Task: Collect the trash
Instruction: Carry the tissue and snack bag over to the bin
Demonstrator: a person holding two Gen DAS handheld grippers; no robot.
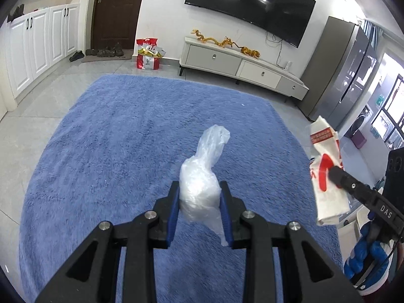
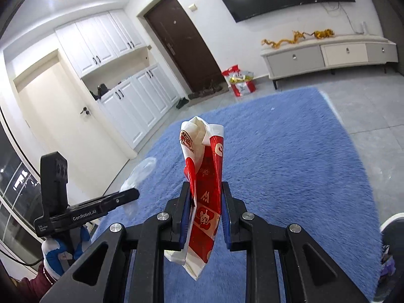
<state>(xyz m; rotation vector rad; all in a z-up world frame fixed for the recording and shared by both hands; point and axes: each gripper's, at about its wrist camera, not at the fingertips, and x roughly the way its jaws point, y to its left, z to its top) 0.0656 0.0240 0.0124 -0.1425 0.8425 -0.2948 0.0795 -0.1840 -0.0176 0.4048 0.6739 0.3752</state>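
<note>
My left gripper (image 1: 199, 188) is shut on a crumpled clear plastic bag (image 1: 202, 176) and holds it above the blue rug (image 1: 113, 151). My right gripper (image 2: 205, 189) is shut on a red and white paper food bag (image 2: 204, 184), also held above the rug (image 2: 290, 164). In the left wrist view the paper bag (image 1: 327, 174) and the right gripper's finger (image 1: 353, 184) show at the right edge. In the right wrist view the left gripper (image 2: 131, 193) shows at the left with the clear plastic bag (image 2: 139, 174) in it.
A red and white carrier bag (image 1: 147, 56) full of trash stands on the tile floor by the dark door (image 1: 116, 12); it also shows in the right wrist view (image 2: 240, 80). Shoes (image 1: 101, 53) lie by the door. A low TV cabinet (image 1: 240, 68) and a grey fridge (image 1: 341, 75) line the far wall.
</note>
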